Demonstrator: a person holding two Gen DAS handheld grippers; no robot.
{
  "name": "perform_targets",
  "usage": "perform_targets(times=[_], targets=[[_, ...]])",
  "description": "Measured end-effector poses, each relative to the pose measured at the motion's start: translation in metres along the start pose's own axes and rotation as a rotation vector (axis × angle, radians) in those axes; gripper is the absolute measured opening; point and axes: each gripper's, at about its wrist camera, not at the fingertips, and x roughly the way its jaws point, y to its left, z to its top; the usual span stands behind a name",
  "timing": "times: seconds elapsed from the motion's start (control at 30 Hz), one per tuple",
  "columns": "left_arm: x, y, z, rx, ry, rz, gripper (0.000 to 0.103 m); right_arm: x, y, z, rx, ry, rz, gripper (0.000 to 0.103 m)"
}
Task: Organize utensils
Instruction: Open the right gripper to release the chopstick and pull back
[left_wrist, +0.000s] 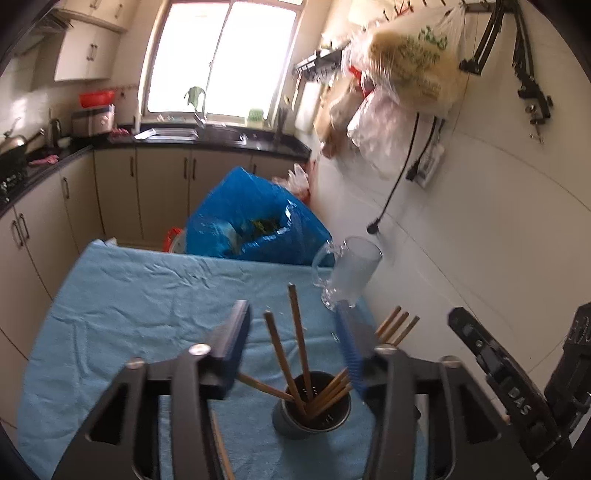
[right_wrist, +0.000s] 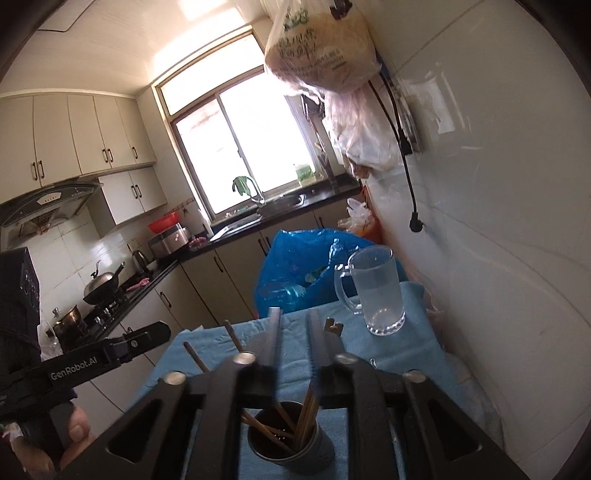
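Note:
A dark metal utensil cup (left_wrist: 312, 410) stands on the blue cloth (left_wrist: 147, 295) and holds several brown chopsticks (left_wrist: 299, 339) that lean in different directions. It also shows in the right wrist view (right_wrist: 291, 443) with the chopsticks (right_wrist: 303, 417) inside. My left gripper (left_wrist: 295, 328) is open above the cup, its fingers on either side of the chopsticks. My right gripper (right_wrist: 293, 328) hovers above the cup, its jaws a narrow gap apart with nothing between them. A clear glass mug (left_wrist: 347, 273) stands empty at the cloth's far right, also in the right wrist view (right_wrist: 376, 291).
A blue plastic bag (left_wrist: 255, 218) sits beyond the table's far edge. The white tiled wall (left_wrist: 480, 221) runs close along the right, with hanging bags (left_wrist: 406, 62) and a dangling black cable (left_wrist: 391, 192). Kitchen counters and cabinets (left_wrist: 110, 184) lie to the left and behind.

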Motion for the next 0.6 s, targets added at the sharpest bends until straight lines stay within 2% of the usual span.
perform_targets(times=[0.03, 0.07, 0.1, 0.13, 0.17, 0.23, 0.3, 0.4, 0.47, 0.6], targets=[[-0.007, 0.002, 0.000, -0.004, -0.010, 0.002, 0.062, -0.007, 0.001, 0.000, -0.001, -0.015, -0.009, 0.049], [-0.016, 0.005, -0.001, -0.011, -0.025, 0.003, 0.070, -0.012, 0.002, 0.001, 0.001, -0.028, -0.016, 0.057], [-0.026, 0.008, -0.002, -0.018, -0.045, 0.010, 0.073, -0.021, 0.002, 0.001, 0.006, -0.051, -0.028, 0.071], [-0.033, 0.012, -0.004, -0.023, -0.059, 0.019, 0.079, -0.028, 0.002, 0.000, 0.008, -0.068, -0.039, 0.083], [-0.042, 0.017, -0.007, -0.030, -0.075, 0.035, 0.087, -0.038, 0.003, -0.003, 0.007, -0.089, -0.058, 0.088], [-0.059, 0.029, -0.015, -0.044, -0.105, 0.072, 0.093, -0.052, 0.004, -0.010, 0.006, -0.117, -0.080, 0.100], [-0.076, 0.043, -0.028, -0.049, -0.131, 0.126, 0.096, -0.066, 0.003, -0.022, 0.008, -0.133, -0.090, 0.103], [-0.088, 0.065, -0.050, -0.058, -0.119, 0.159, 0.098, -0.073, 0.002, -0.045, 0.015, -0.098, -0.096, 0.103], [-0.092, 0.085, -0.070, -0.073, -0.083, 0.189, 0.099, -0.070, 0.001, -0.061, 0.029, -0.058, -0.091, 0.103], [-0.088, 0.128, -0.117, -0.115, 0.023, 0.267, 0.099, -0.052, 0.004, -0.105, 0.032, 0.082, -0.072, 0.103]])
